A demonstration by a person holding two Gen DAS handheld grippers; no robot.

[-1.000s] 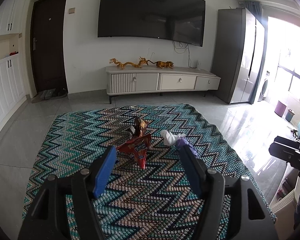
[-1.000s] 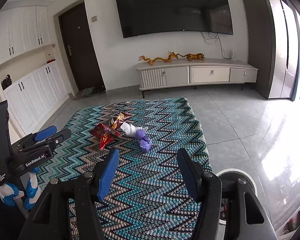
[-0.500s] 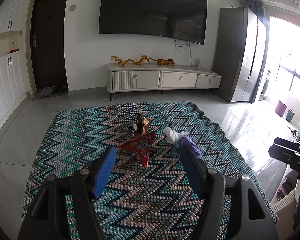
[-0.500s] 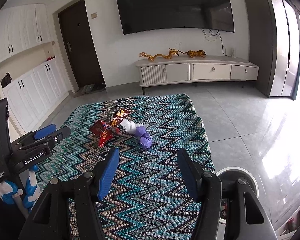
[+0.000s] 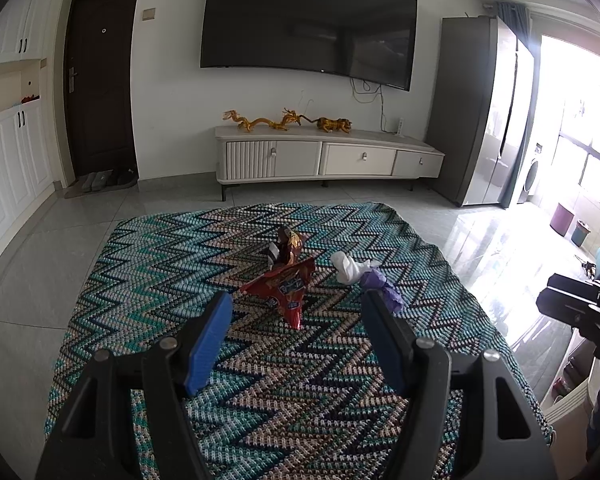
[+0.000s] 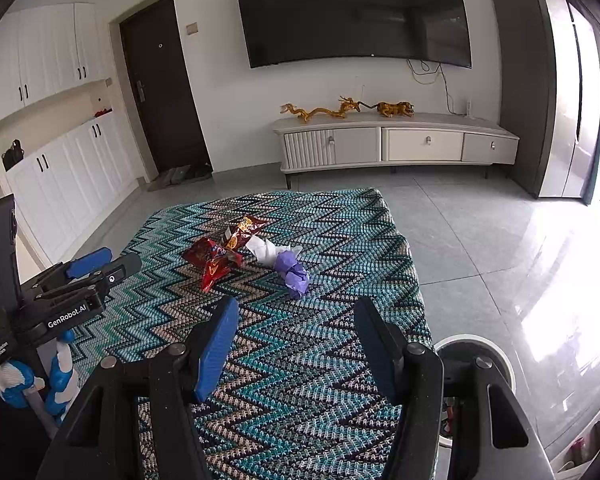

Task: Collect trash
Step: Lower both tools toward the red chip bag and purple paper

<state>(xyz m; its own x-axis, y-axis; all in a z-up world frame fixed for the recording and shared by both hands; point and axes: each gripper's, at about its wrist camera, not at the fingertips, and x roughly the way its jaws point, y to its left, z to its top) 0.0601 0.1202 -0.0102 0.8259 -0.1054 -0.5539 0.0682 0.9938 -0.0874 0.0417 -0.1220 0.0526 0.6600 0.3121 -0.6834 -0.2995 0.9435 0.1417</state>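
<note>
On the zigzag rug (image 5: 260, 364): red snack wrapper (image 5: 286, 289), light, crinkly, slippery; pinch its raised crease. Left gripper (image 5: 296, 320) and right gripper (image 6: 296, 326) fingers open, empty.

The left gripper (image 6: 96, 270), at about nine o'clock, reads "GenRobot.AI" in white. The red wrapper's (image 5: 286, 290) print is illegible.

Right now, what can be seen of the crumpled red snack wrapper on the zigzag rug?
The crumpled red foil snack wrapper lies near the middle of the teal zigzag woven rug. It looks glossy and creased, with a blue and white printed label, and one end is pinched into a point toward the cameras. A smaller brown and gold wrapper sits right behind it, seemingly touching. No tongs touch it.
</note>
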